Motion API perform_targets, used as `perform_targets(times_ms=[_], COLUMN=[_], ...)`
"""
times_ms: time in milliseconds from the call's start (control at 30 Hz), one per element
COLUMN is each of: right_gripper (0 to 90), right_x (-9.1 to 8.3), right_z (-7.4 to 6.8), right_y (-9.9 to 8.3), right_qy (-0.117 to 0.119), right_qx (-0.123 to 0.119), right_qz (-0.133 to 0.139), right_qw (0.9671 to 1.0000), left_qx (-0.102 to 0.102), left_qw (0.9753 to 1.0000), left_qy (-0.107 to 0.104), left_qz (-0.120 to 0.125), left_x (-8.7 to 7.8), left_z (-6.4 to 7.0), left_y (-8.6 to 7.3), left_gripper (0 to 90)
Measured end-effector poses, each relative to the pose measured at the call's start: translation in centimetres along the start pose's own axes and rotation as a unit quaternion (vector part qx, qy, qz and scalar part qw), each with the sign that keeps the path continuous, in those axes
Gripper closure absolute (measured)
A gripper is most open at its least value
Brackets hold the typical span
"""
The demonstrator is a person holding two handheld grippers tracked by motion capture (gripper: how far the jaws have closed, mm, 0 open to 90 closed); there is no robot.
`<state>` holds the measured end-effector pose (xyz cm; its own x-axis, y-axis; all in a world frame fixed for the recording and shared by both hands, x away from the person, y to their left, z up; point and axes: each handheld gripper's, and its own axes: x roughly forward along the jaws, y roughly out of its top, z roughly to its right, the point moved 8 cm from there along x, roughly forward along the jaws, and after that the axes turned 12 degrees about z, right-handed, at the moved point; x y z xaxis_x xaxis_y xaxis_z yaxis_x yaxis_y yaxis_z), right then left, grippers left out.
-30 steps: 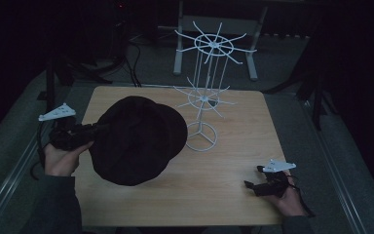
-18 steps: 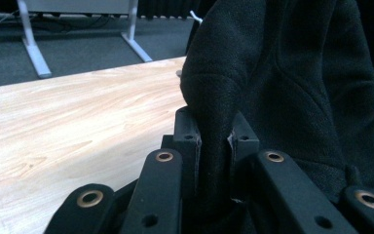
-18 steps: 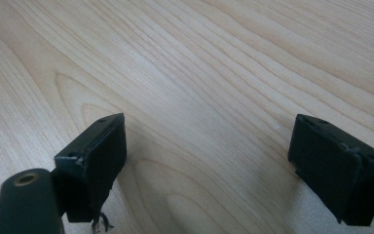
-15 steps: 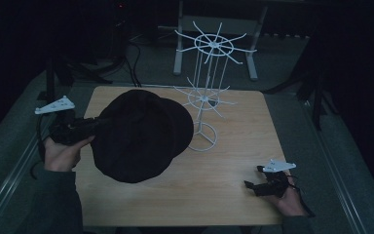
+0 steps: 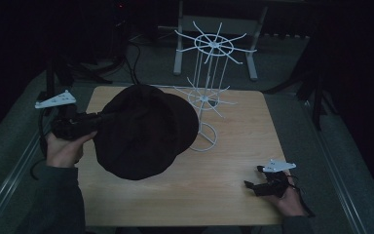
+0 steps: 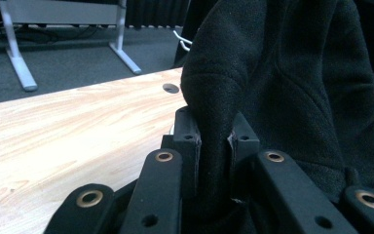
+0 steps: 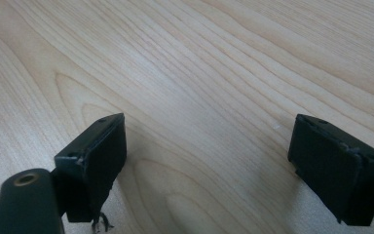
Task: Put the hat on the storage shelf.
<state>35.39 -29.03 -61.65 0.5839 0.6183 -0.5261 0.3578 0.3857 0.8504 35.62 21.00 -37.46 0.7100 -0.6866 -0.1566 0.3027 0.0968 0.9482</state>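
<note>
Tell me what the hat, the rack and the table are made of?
The hat looks like soft, matte black felt or fleece: fuzzy, and it folds where the left gripper pinches it. The rack seems to be thin white-coated metal wire. The table looks like pale wood, maybe laminate, with grain lines.

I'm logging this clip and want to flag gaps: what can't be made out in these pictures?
- High view: the table under the black hat is hidden by the hat.
- High view: the tips of the left tongs merge with the dark hat brim.
- Left gripper view: the hat is cut off by the top and right edges, so its shape is unclear.
- High view: the white wire rack is thin, and its hook ends are too fine to read.
</note>
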Motion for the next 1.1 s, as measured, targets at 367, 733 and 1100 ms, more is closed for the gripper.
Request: perform_targets(times_ms=[367, 733, 1100], right_gripper=[13.9, 13.9, 13.9], right_x=[0.0, 0.0, 0.0], right_z=[0.0, 0.0, 0.0], right_y=[0.0, 0.0, 0.0], right_qy=[0.000, 0.000, 0.000], right_qx=[0.000, 0.000, 0.000], right_qz=[0.000, 0.000, 0.000], right_qw=[1.0000, 1.0000, 1.0000], left_qx=[0.007, 0.010, 0.017], left_qw=[0.9999, 0.9995, 0.9986], left_qy=[-0.012, -0.028, -0.045], left_qz=[0.006, 0.013, 0.023], left_x=[0.7, 1.8, 2.6], left_z=[0.7, 1.3, 1.9], left_y=[1.0, 2.1, 3.3], left_gripper=[80.0, 79.9, 79.8])
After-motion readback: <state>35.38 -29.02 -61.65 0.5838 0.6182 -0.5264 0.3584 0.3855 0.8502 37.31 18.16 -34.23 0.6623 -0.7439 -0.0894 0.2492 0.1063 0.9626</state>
